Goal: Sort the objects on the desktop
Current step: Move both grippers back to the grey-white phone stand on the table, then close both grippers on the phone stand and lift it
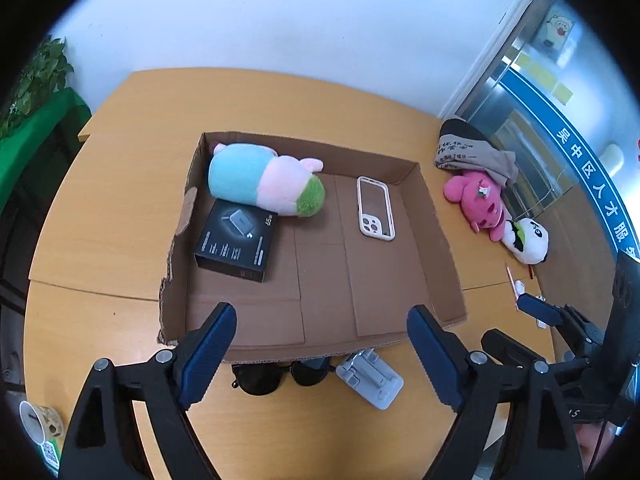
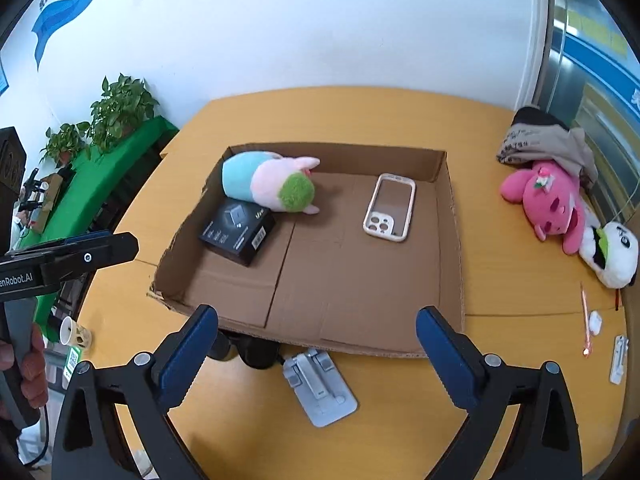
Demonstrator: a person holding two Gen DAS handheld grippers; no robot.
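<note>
A shallow cardboard tray [image 1: 440, 248] [image 2: 452, 248] lies on the wooden table. In it are a pastel plush [image 1: 264, 180] [image 2: 272, 184], a black box [image 1: 236, 240] [image 2: 238, 234] and a phone case [image 1: 375, 208] [image 2: 390, 208]. In front of the tray lie black sunglasses [image 1: 276, 376] [image 2: 248, 350] and a grey folding stand [image 1: 370, 376] [image 2: 318, 386]. My left gripper [image 1: 320, 344] is open and empty above the sunglasses and stand. My right gripper [image 2: 316, 348] is open and empty above the stand.
To the right of the tray lie a pink plush [image 1: 480, 204] [image 2: 554, 200], a panda plush [image 1: 528, 240] [image 2: 612, 252] and a folded cloth bag [image 1: 468, 152] [image 2: 540, 144]. A pen [image 2: 586, 320] and small white items [image 2: 595, 322] sit at the right. A paper cup [image 1: 40, 420] [image 2: 74, 330] is at the left.
</note>
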